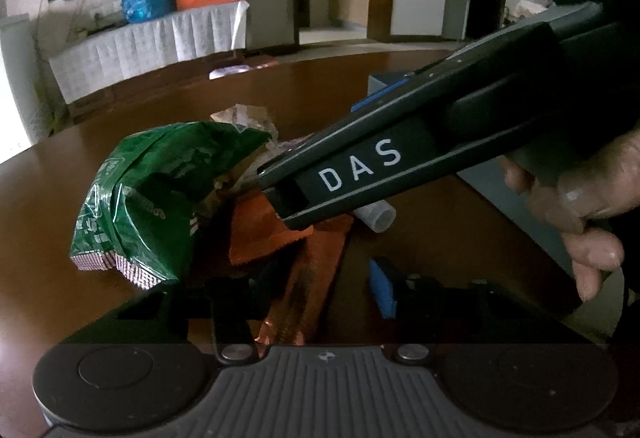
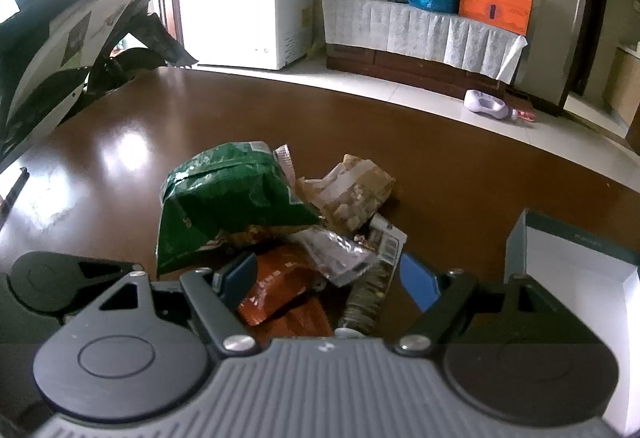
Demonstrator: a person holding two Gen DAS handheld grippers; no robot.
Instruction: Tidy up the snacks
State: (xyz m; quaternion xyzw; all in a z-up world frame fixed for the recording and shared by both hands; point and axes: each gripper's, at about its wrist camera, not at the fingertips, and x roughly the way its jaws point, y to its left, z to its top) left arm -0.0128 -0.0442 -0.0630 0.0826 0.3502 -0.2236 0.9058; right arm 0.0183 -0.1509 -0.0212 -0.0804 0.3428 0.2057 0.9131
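the snacks sit heaped in one pile on the brown table (image 2: pixel 460 166), and both tools are crowded over its near edge. seen from the left tongs (image 1: pixel 304 290), the orange packet (image 1: pixel 296 270) lies dead ahead at 12 o'clock. its long axis runs 12 to 6, straight down the lane between the two fingers, so the left hand is the nearer one to it. those fingers stand partly drawn in around the packet. the blue pad (image 1: pixel 382 286) at 3 o'clock seems to show a sliver of table beside it, and the other finger is lost in shadow, so i cannot tell whether they pinch it. the green bag (image 1: pixel 160 198) bulges at 10 o'clock, touching the orange one. the right tongs (image 2: pixel 330 278) come in from 3 o'clock, tilted downward, held in a hand (image 1: pixel 580 218). their fingers are spread wide and grip nothing, with their tip over the pile's middle, just above a silver packet (image 2: pixel 344 254). the open box (image 2: pixel 580 270), likely where things should go, waits at 3 o'clock of the right tongs, apart from the pile.
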